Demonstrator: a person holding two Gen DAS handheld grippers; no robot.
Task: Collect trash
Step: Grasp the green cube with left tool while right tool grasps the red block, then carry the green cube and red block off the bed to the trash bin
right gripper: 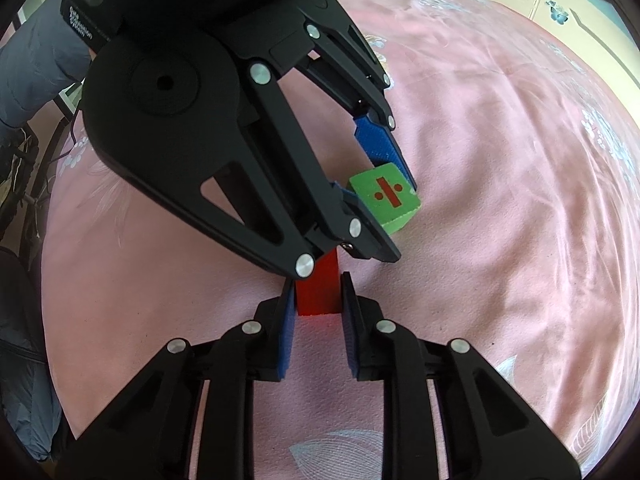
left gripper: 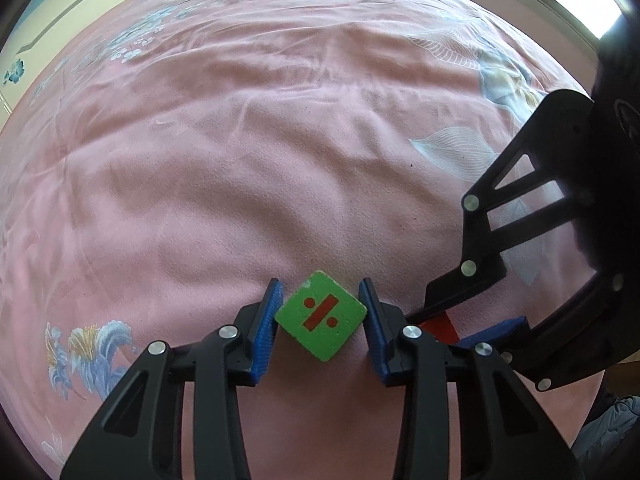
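A green cube (left gripper: 320, 316) with a red division sign lies on the pink bedsheet (left gripper: 280, 140). It sits corner to corner between the blue pads of my left gripper (left gripper: 320, 292), which touch it on both sides. Just to its right is a red block (left gripper: 442, 326), held in my right gripper (left gripper: 438, 328). In the right wrist view the red block (right gripper: 318, 292) is pinched flat between the blue pads of the right gripper (right gripper: 317, 280). Above it the left gripper (right gripper: 404, 224) angles down around the green cube (right gripper: 384, 196). Both grippers point steeply down at the bed.
The floral pink sheet (right gripper: 500, 200) fills both views, with soft creases. Cream furniture (left gripper: 60, 20) borders the bed's far side. A person's grey padded sleeve (right gripper: 36, 68) shows at the left of the right wrist view. The two grippers stand almost against each other.
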